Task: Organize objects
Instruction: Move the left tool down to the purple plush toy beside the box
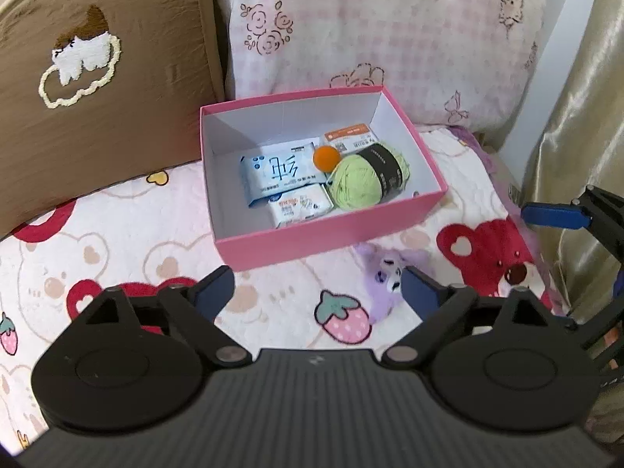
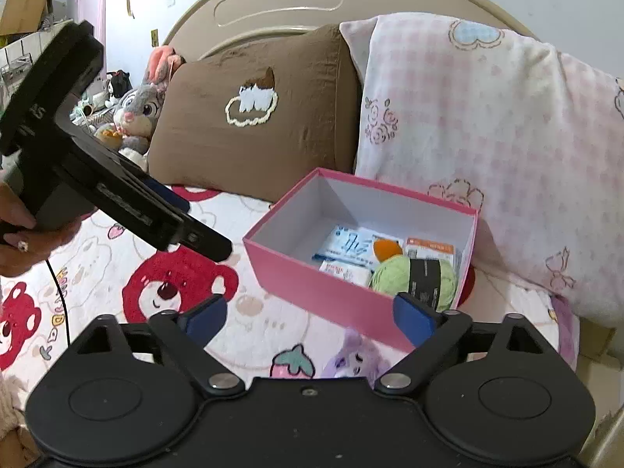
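A pink box (image 1: 273,243) (image 2: 312,284) stands on the bed. Inside lie a green yarn ball (image 1: 362,179) (image 2: 394,277), an orange ball (image 1: 325,158) (image 2: 386,249), a blue-white tissue pack (image 1: 277,171) (image 2: 351,243), a small white packet (image 1: 300,204) and an orange-white packet (image 1: 347,134) (image 2: 429,251). A small purple plush toy (image 1: 384,277) (image 2: 357,357) lies on the blanket just in front of the box. My left gripper (image 1: 318,292) is open and empty, above the blanket before the box. My right gripper (image 2: 310,321) is open and empty, over the plush.
A brown pillow (image 1: 97,97) (image 2: 253,117) and a pink checked pillow (image 1: 370,31) (image 2: 487,136) lean behind the box. The bear-print blanket (image 1: 117,257) covers the bed. Plush toys (image 2: 136,113) sit at far left. A gold curtain (image 1: 577,117) hangs right.
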